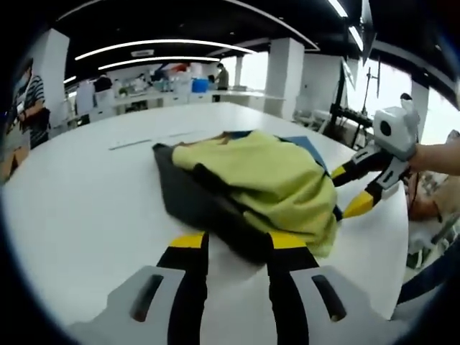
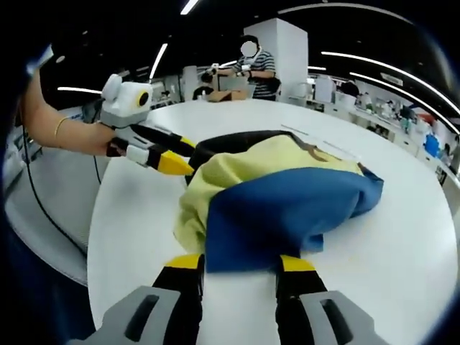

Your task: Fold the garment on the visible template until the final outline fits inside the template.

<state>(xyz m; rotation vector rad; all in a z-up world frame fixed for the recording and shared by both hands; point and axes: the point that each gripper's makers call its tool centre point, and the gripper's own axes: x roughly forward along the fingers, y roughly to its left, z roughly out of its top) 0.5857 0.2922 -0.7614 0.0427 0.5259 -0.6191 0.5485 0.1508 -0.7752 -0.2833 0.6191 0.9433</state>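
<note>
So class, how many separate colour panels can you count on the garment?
3: yellow-green panel on top, black panel along the left gripper side, blue panel by the right gripper. More may be folded under.

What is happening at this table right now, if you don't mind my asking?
A person is folding a garment on a white table, working with tongs in each hand. The garment is yellow, blue and black, and lies bunched in a heap, not yet flat. The left tongs meet its black edge, and the right tongs are at its blue part. Whether either pair has actually gripped the cloth is hard to tell. No template can be made out.
</note>
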